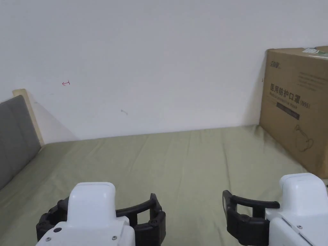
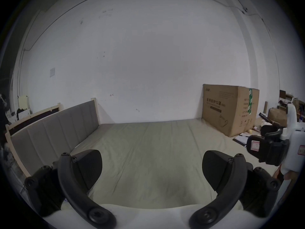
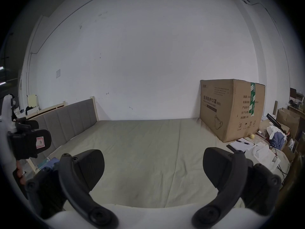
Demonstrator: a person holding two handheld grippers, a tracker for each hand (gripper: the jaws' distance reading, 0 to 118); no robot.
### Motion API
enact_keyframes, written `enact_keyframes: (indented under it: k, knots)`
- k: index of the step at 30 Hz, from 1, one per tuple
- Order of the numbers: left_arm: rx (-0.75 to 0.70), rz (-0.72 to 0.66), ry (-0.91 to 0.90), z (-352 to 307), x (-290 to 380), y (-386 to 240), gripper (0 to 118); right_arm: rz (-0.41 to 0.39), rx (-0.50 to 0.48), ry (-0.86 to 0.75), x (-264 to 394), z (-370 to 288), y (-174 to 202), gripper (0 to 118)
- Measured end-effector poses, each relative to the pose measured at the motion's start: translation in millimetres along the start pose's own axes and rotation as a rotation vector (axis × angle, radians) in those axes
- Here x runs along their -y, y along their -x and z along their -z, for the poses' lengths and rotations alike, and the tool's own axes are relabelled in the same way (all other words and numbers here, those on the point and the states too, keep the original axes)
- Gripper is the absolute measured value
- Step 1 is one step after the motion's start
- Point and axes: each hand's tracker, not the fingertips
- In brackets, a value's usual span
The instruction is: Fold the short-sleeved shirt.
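Note:
My left gripper (image 1: 107, 206) hovers low over the near part of the bed, its black jaws spread wide with nothing between them (image 2: 151, 164). To its right my right gripper (image 1: 256, 205) is held at about the same height, also open and holding nothing (image 3: 153, 164). Each gripper is seen from the other's camera: the right gripper (image 2: 267, 148) and the left gripper (image 3: 28, 141). Under both stretches an olive-green bed sheet (image 1: 179, 160) with light creases.
A large cardboard box (image 1: 296, 109) stands on the bed's far right corner against the white wall. A grey padded headboard (image 1: 16, 134) runs along the left side. Papers (image 3: 260, 151) and a bluish heap of cloth (image 3: 277, 140) lie beyond the bed's right edge.

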Motion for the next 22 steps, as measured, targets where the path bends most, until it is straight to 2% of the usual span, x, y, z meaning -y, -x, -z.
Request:
enact_keyframes:
  k: [9, 22]
  knots:
    - [-0.004, -0.108, 0.001, 7, -7, 14, 118, -0.011, 0.008, -0.012, -10, -1, 1, 118]
    - [-0.046, -0.078, 0.017, 17, -6, 11, 118, -0.021, 0.004, 0.000, -11, 4, 4, 118]
